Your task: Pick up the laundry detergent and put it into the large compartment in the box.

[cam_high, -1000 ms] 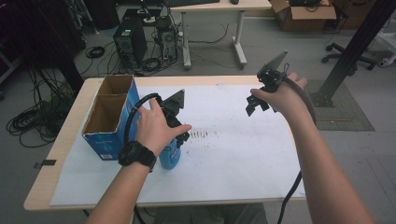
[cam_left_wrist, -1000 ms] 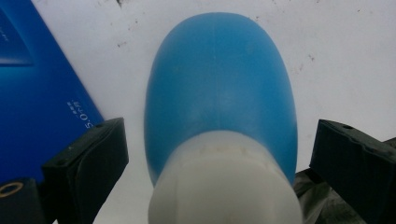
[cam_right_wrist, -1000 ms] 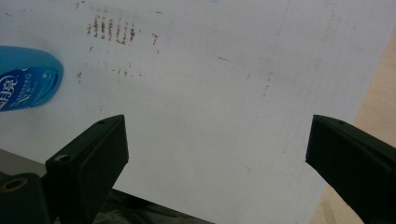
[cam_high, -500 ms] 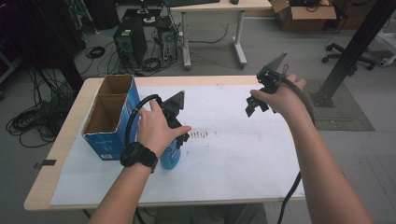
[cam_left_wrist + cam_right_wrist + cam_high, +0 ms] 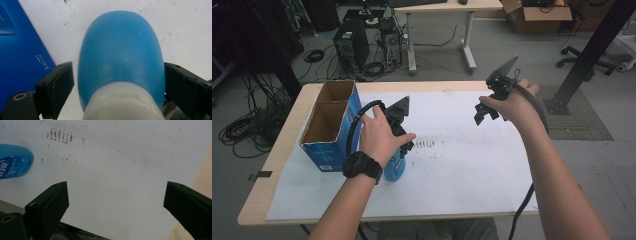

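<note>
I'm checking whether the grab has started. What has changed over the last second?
The left gripper has just been closing its jaws around the blue bottle; a thin gap remains on the left side, so it is not yet clamped. Both hands, the bottle, the blue box and the right gripper, open above the white sheet, stayed where they were.

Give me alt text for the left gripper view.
A blue bottle with a white cap end lies between the left hand-held gripper, whose jaws have just been closing around it, on white paper; a blue box is at left.
</note>
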A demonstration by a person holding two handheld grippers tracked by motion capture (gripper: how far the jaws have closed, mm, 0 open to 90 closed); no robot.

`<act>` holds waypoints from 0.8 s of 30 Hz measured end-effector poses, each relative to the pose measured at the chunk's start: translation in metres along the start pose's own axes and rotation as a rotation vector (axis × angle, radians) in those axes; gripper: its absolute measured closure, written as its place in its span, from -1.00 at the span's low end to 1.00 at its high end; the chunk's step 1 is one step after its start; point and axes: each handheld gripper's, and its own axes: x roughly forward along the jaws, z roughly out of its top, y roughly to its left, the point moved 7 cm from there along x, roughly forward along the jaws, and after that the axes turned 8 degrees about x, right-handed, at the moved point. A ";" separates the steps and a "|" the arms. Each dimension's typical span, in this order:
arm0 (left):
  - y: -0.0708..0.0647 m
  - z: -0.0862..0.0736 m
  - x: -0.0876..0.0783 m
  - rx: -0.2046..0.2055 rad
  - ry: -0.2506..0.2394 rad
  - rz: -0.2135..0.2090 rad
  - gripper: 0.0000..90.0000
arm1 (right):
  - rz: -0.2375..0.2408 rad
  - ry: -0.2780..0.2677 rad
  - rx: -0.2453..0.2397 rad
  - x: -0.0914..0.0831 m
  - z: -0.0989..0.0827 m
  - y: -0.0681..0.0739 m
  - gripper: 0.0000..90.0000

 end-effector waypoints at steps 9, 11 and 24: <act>0.000 0.002 0.000 -0.002 0.000 -0.009 -0.63 | 0.000 0.002 -0.003 0.001 0.000 -0.001 -0.86; -0.001 0.002 0.000 0.002 0.006 -0.010 -0.59 | 0.003 0.001 -0.005 0.002 0.001 -0.001 -0.86; 0.000 0.004 0.002 -0.003 0.014 -0.010 -0.48 | 0.000 0.005 -0.003 0.003 0.001 -0.002 -0.86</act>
